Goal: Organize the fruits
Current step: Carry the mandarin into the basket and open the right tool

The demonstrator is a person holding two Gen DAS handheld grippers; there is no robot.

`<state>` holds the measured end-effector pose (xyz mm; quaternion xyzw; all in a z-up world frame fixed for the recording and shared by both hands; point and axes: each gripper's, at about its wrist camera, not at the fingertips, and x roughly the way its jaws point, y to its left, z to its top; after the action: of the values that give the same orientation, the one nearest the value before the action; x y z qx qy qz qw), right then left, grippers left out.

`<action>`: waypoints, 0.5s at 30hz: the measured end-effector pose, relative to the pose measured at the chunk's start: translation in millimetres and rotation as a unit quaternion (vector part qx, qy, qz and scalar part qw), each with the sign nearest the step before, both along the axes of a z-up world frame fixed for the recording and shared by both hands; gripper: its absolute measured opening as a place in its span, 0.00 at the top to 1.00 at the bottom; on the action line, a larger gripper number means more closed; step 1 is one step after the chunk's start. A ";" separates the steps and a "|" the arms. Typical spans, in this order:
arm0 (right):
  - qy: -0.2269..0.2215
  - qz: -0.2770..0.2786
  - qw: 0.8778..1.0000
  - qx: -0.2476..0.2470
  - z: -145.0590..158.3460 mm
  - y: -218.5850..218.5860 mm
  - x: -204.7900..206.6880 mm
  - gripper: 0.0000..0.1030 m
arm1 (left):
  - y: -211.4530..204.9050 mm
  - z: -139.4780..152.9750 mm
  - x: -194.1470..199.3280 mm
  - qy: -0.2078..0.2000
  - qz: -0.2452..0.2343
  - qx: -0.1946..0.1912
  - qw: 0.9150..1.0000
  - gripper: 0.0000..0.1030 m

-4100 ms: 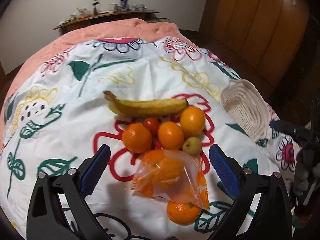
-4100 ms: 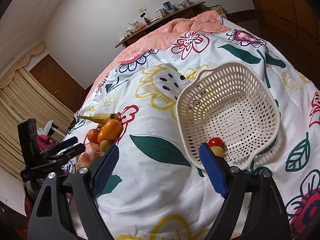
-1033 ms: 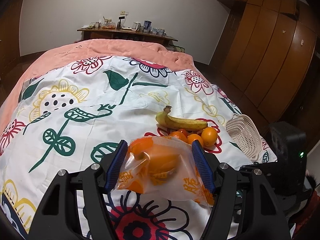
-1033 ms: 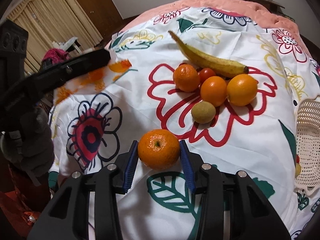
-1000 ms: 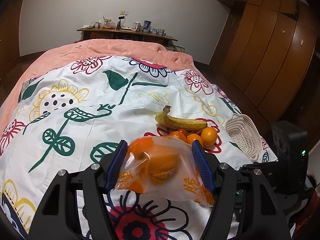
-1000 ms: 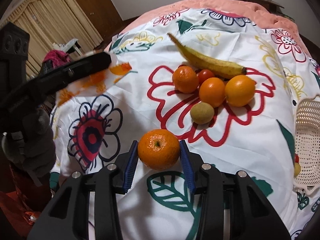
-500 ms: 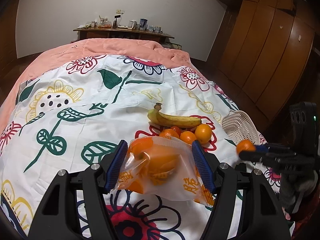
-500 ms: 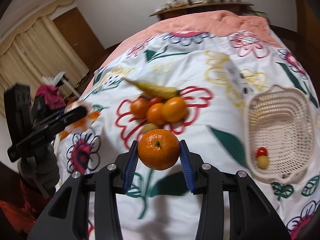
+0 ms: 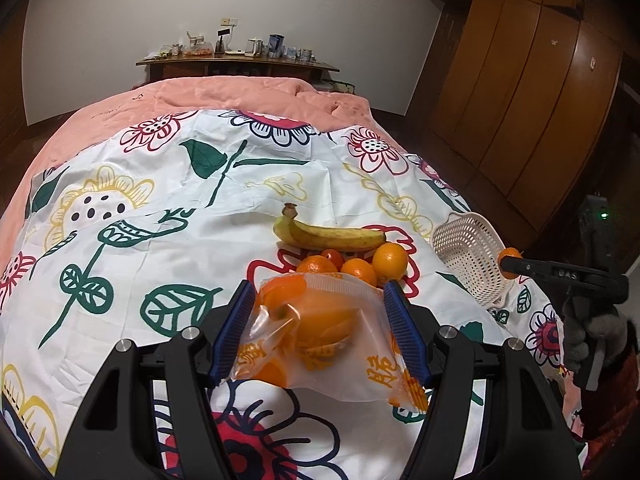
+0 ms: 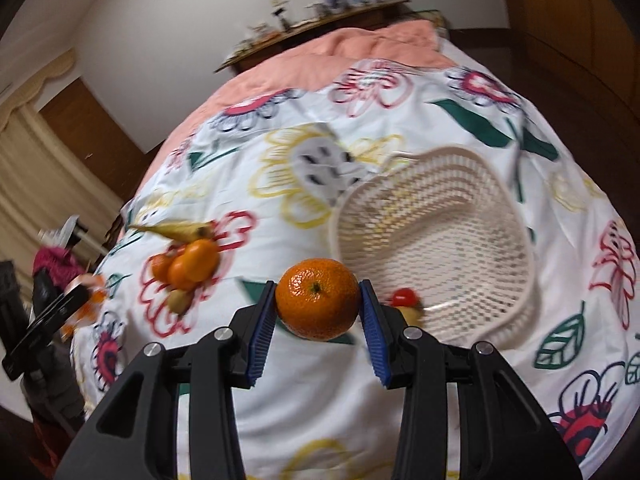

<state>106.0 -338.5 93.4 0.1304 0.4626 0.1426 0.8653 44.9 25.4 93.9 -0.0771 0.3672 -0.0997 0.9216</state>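
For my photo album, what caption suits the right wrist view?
Right gripper carries a mandarin toward the white basket on a floral bedspread.

1. A white bedspread point(image 9: 248, 184) printed with flowers and green leaves fills the middle of the left wrist view.
2. A peach blanket point(image 9: 224, 92) lies across the far end of the bed, in the upper centre.
3. A wooden shelf point(image 9: 236, 65) stands against the white wall point(image 9: 160, 8) at the top centre, crowded with cups, jars and small bottles too small to tell apart.
4. Brown wooden wardrobe doors point(image 9: 532, 92) fill the upper right.
5. In the right wrist view, beige curtains point(image 10: 36, 184) hang at the left edge.
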 end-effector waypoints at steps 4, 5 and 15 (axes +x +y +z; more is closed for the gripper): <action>0.021 -0.026 0.999 -0.004 -19.6 -17.6 8.1 0.60 | -5.0 -0.6 2.3 0.003 -0.004 0.002 1.000 0.34; 0.024 -0.028 0.999 -0.005 -23.4 -19.2 9.4 0.60 | -5.6 -0.8 2.3 0.004 -0.005 0.003 1.000 0.34; 0.054 -0.052 0.997 -0.031 -56.1 -32.4 26.6 0.60 | -10.8 -2.1 4.4 0.008 -0.011 0.007 1.000 0.34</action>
<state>132.6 -370.9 37.3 0.1347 0.5052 0.0761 0.8490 49.3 14.7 91.8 -0.0677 0.3756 -0.1063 0.9182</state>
